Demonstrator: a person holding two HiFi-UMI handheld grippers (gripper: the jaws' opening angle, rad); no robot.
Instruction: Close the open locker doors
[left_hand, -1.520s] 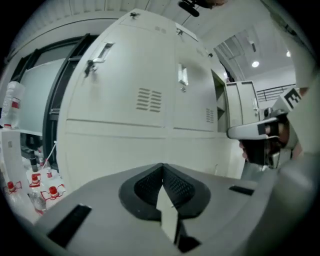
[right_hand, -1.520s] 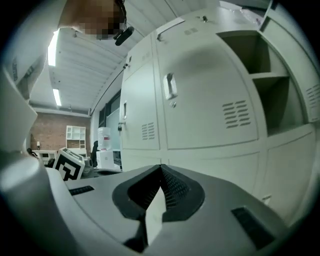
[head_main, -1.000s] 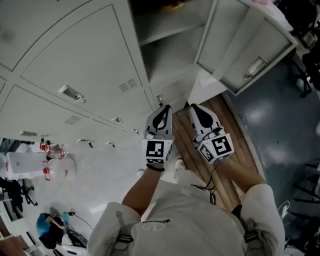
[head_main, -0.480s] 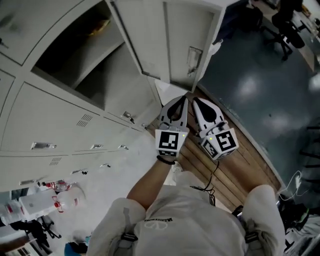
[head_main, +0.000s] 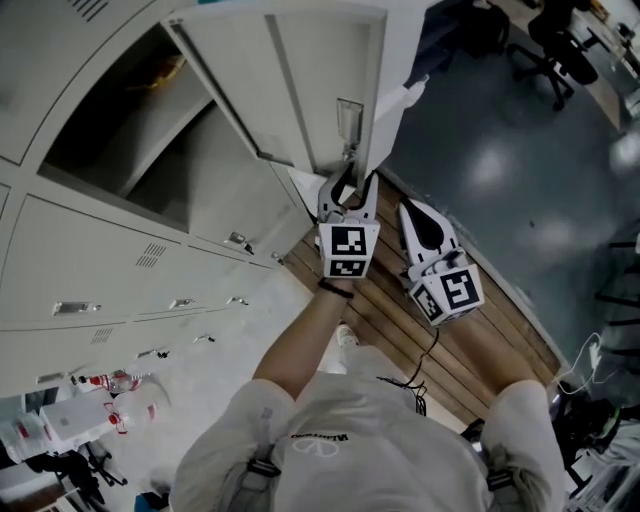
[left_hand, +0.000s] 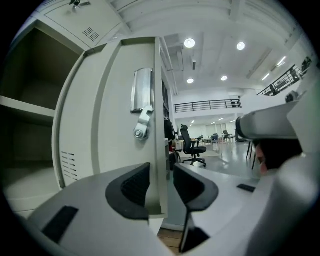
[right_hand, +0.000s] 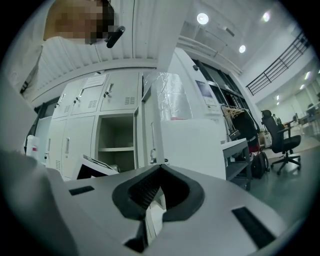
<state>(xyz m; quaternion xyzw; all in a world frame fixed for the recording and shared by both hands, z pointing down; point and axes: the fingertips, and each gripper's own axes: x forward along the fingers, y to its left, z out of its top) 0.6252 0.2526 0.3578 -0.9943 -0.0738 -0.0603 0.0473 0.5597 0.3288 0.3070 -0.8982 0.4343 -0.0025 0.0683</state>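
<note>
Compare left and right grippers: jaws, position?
Jaws: on the left gripper they have just been opening and stand apart, astride the open locker door at its free edge; on the right gripper they are shut on nothing. Reach: the left gripper is at the door; the right gripper sits beside it, short of the door. Both are white with a marker cube.

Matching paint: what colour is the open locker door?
Locker door: pale grey, clearest in the left gripper view.

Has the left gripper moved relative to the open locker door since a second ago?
Yes. The left gripper has advanced to the free edge of the open locker door, which now stands between its just-opened jaws.
</note>
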